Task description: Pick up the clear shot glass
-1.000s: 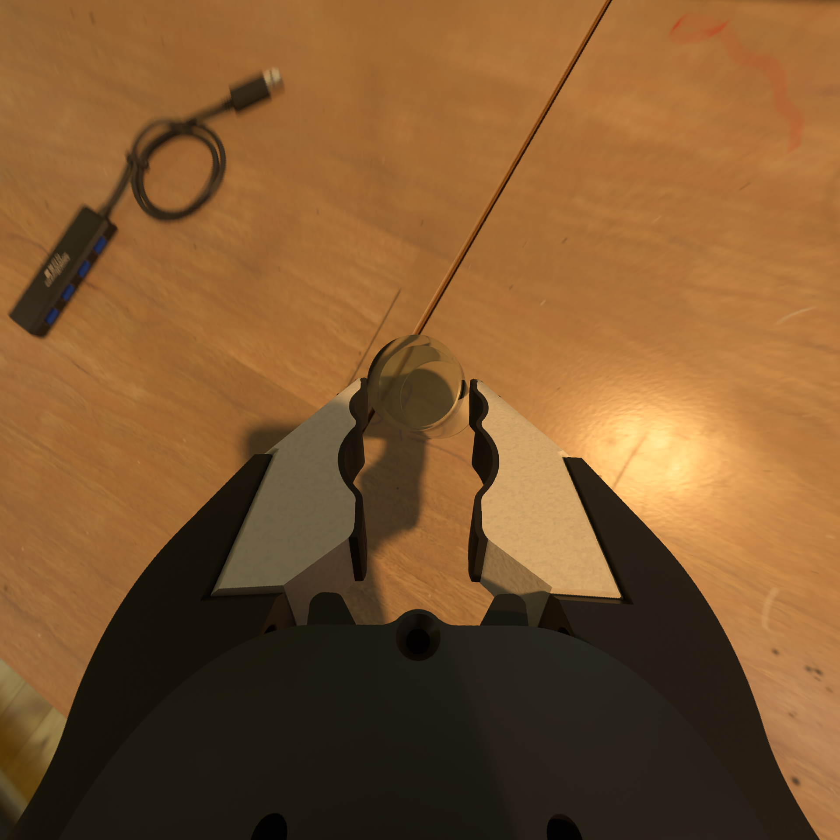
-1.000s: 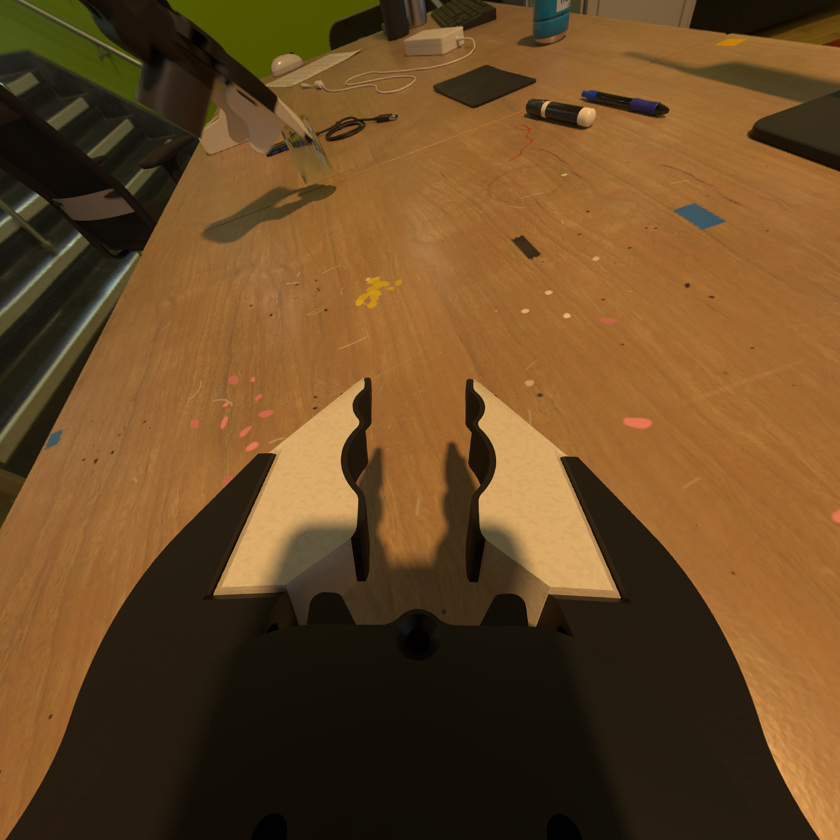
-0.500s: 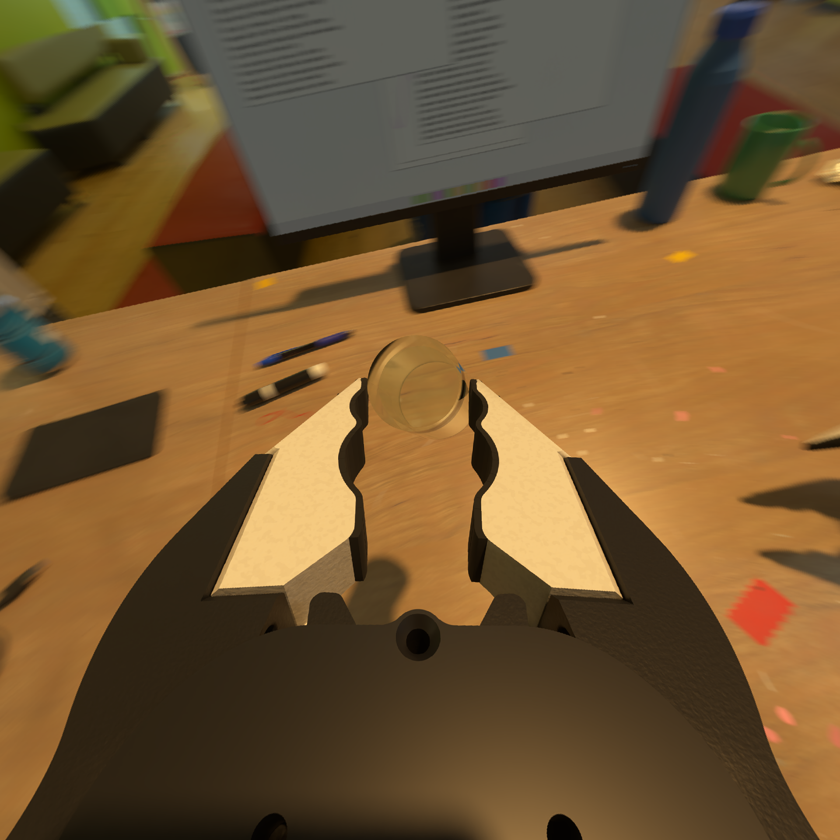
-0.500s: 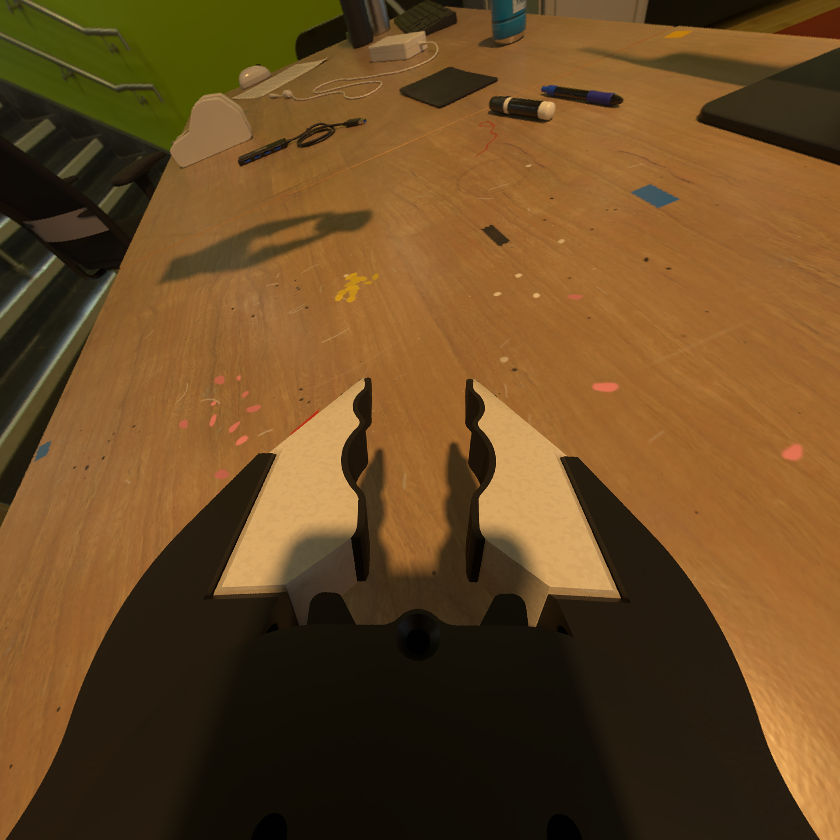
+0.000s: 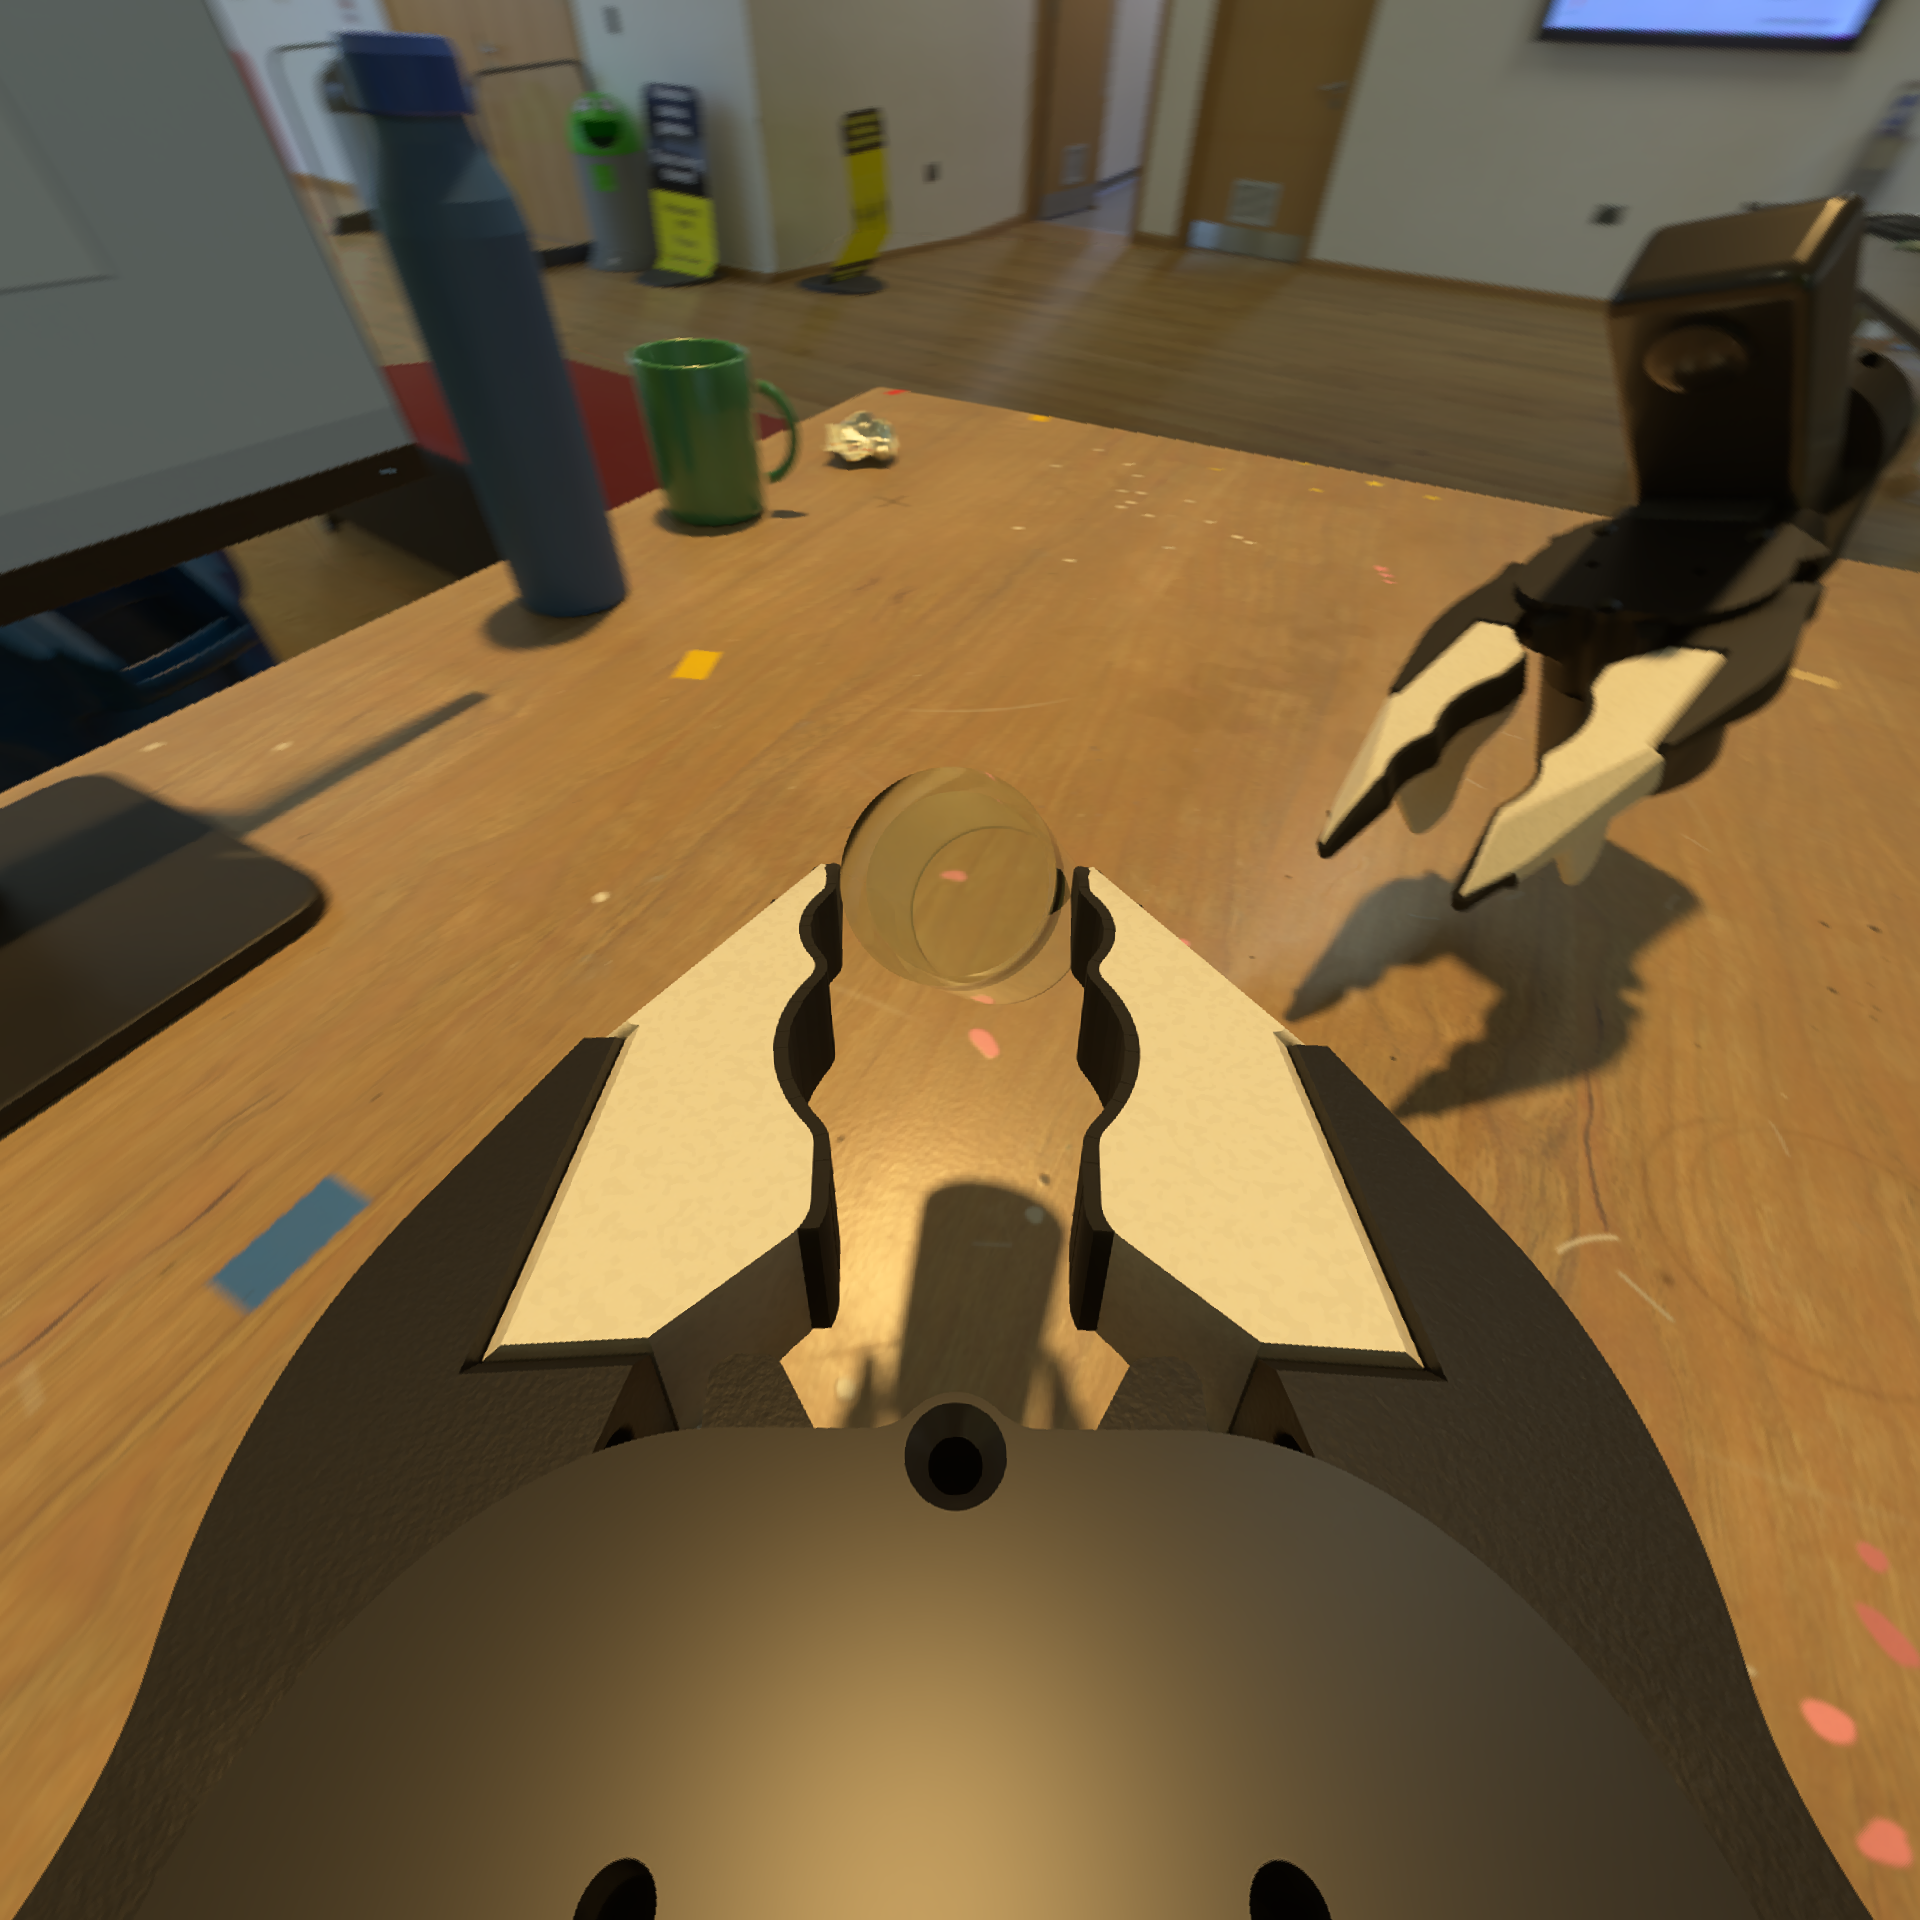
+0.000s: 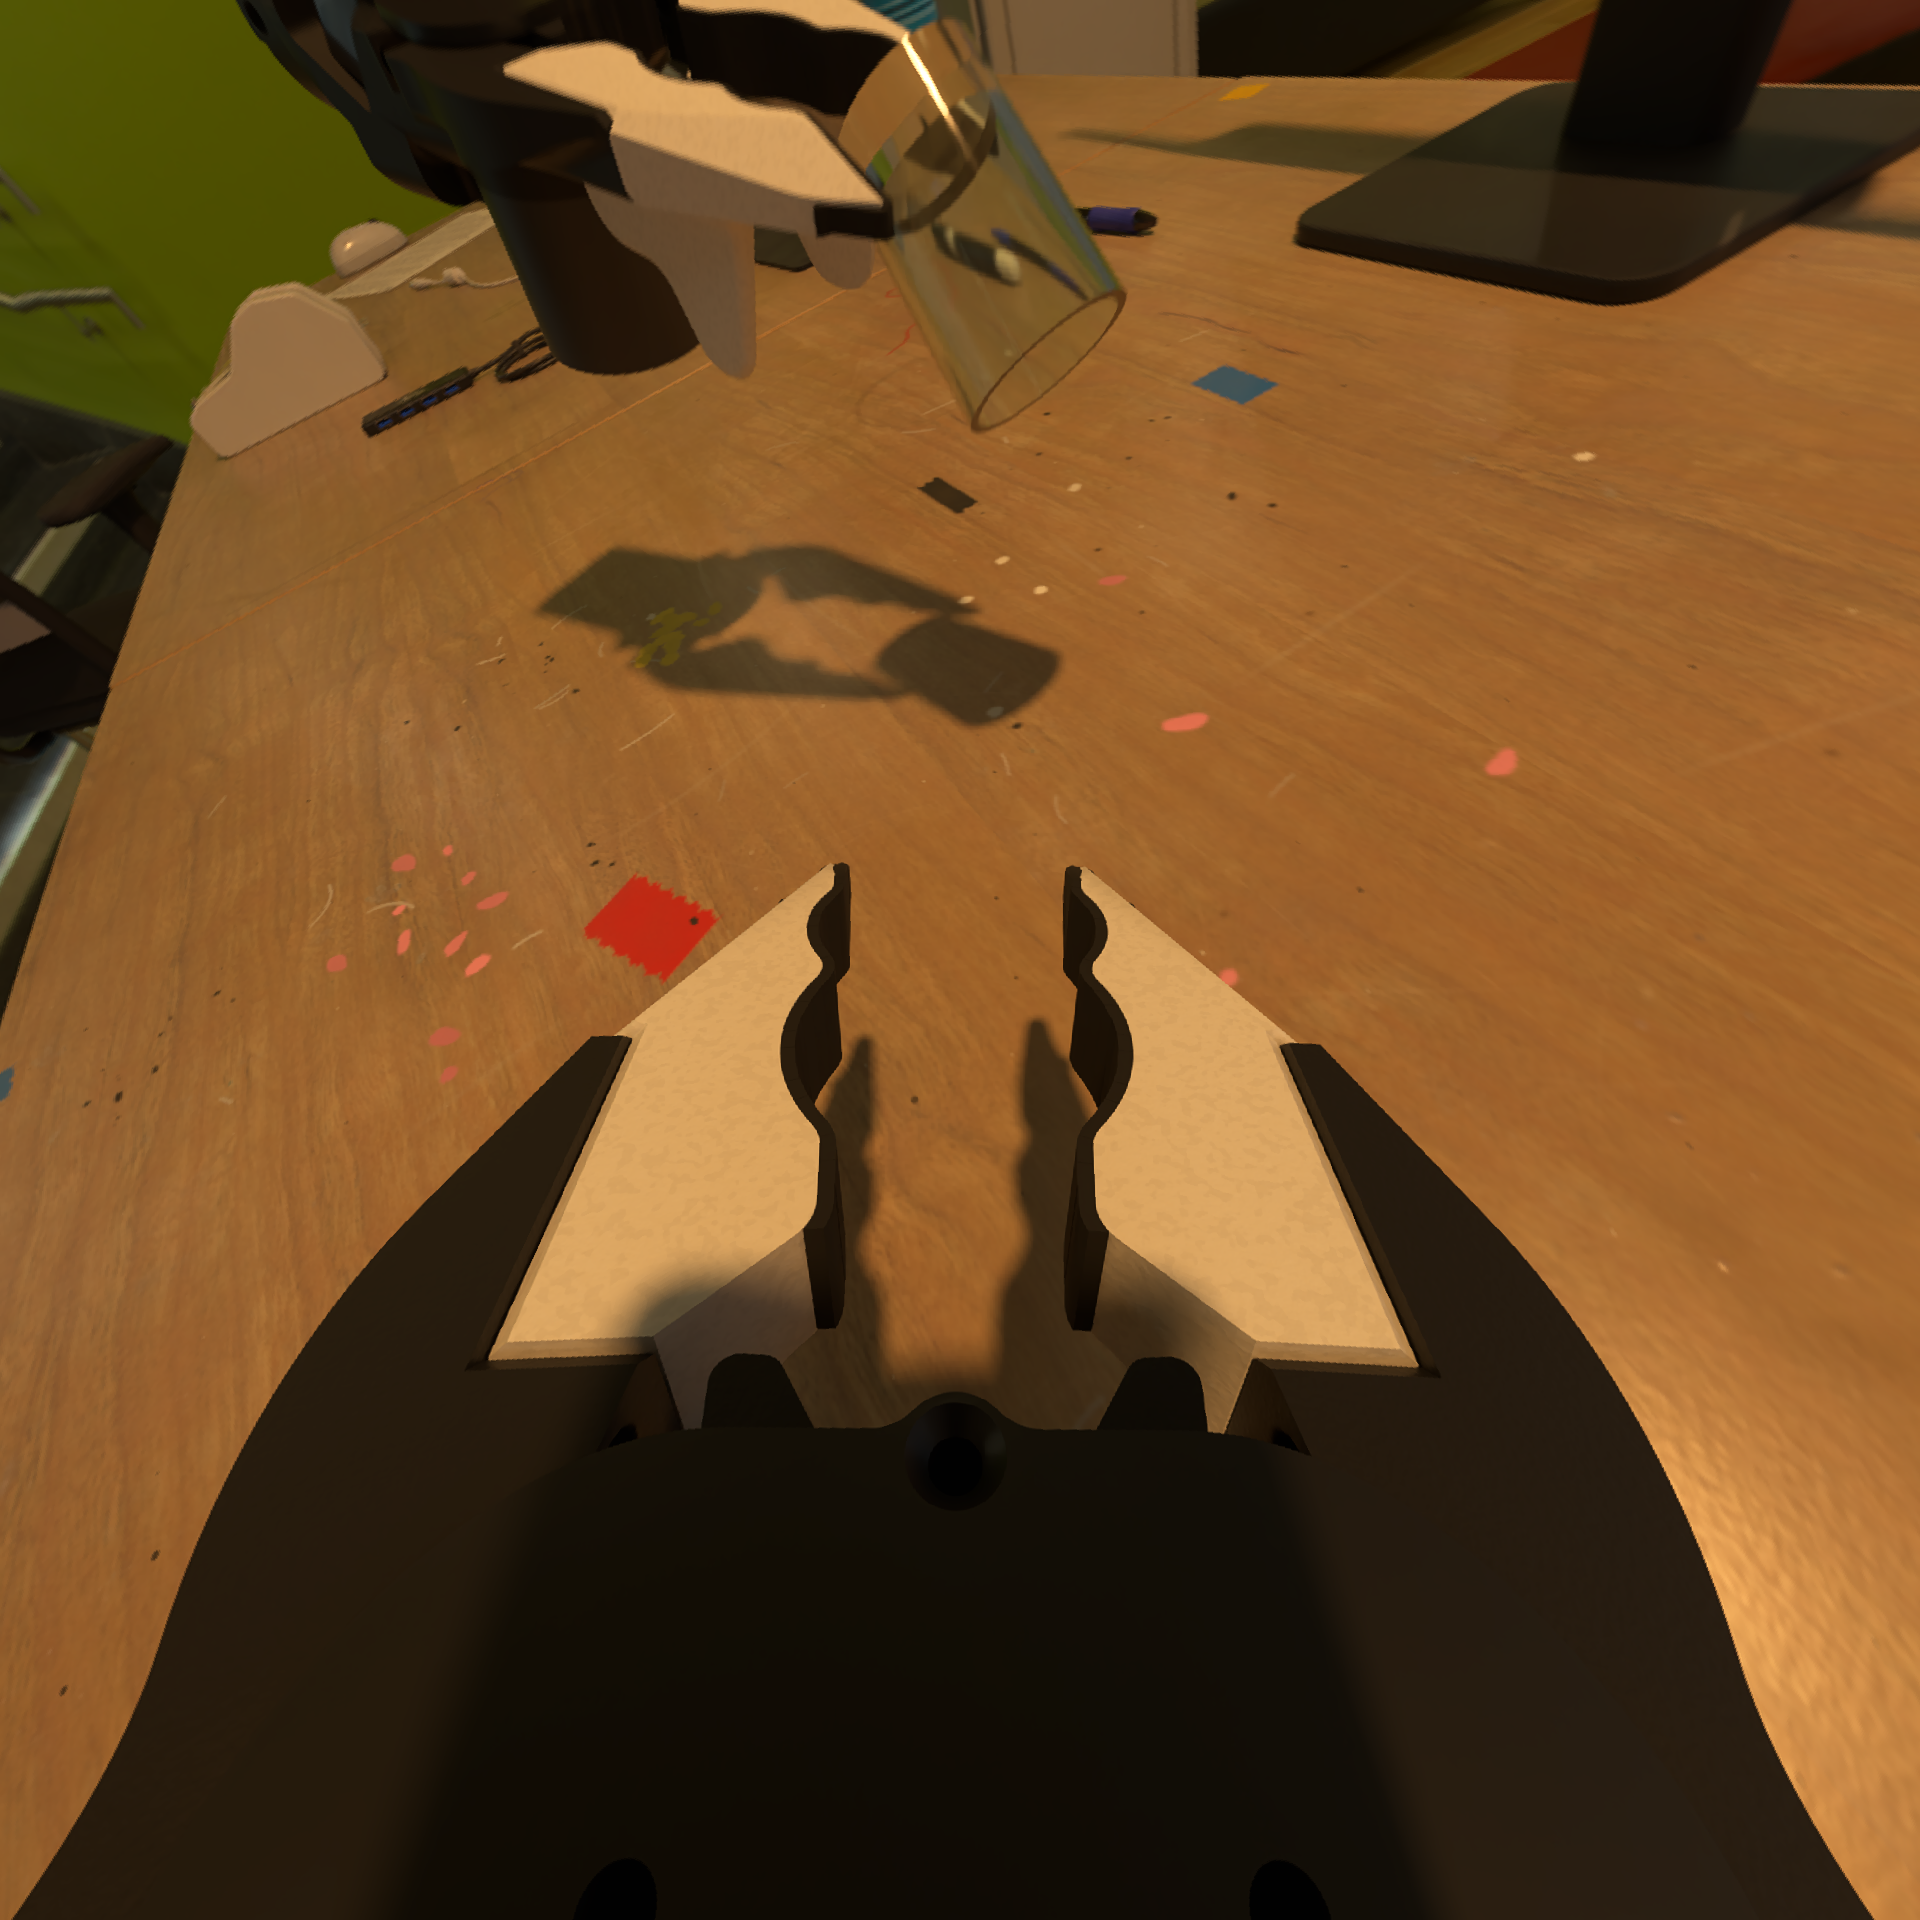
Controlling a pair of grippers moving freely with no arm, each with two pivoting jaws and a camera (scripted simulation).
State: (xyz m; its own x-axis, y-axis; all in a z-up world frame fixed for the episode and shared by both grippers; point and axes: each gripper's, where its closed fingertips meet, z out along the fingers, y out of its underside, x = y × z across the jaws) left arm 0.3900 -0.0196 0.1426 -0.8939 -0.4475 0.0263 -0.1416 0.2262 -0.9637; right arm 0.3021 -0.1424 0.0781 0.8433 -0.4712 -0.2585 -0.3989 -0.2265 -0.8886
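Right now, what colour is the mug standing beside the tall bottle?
Green, handle included. The mug shows best in the left wrist view, right of the dark blue bottle.

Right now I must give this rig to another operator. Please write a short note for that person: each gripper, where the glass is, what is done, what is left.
Left gripper: shut on the clear shot glass, pinched at the fingertips only.
Glass: lifted clear of the wooden table, tilted, open end pointing down and away; its shadow lies on the wood below.
Right gripper: open, empty, hovering low over the table, apart from the glass.
Done: the pick-up.
Left: only to keep the hold steady; the grip looks shallow, so move gently.
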